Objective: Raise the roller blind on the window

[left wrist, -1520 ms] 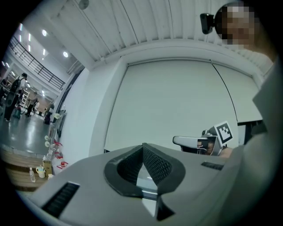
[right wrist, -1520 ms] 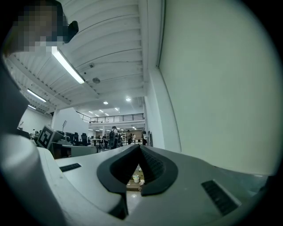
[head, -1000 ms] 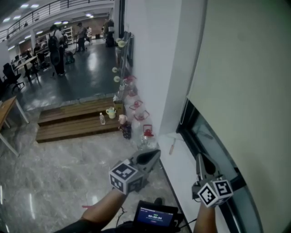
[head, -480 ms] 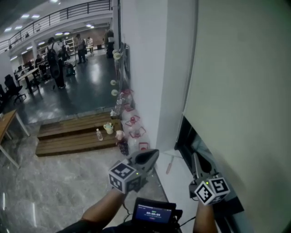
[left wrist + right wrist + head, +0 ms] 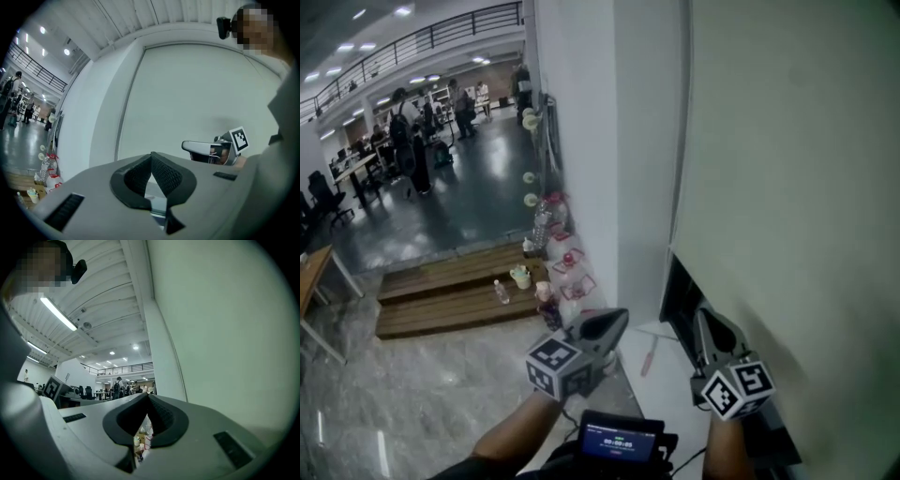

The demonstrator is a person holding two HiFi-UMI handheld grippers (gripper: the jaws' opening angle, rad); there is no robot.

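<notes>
Our left hand-held gripper [image 5: 612, 322] and right hand-held gripper [image 5: 709, 328] sit closed, empty. We should open one near the roller blind [image 5: 787, 187] and its bottom edge.

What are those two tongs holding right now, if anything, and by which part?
Nothing is held. The left tongs and the right tongs are both closed with nothing between their tips; neither grips the roller blind.
</notes>
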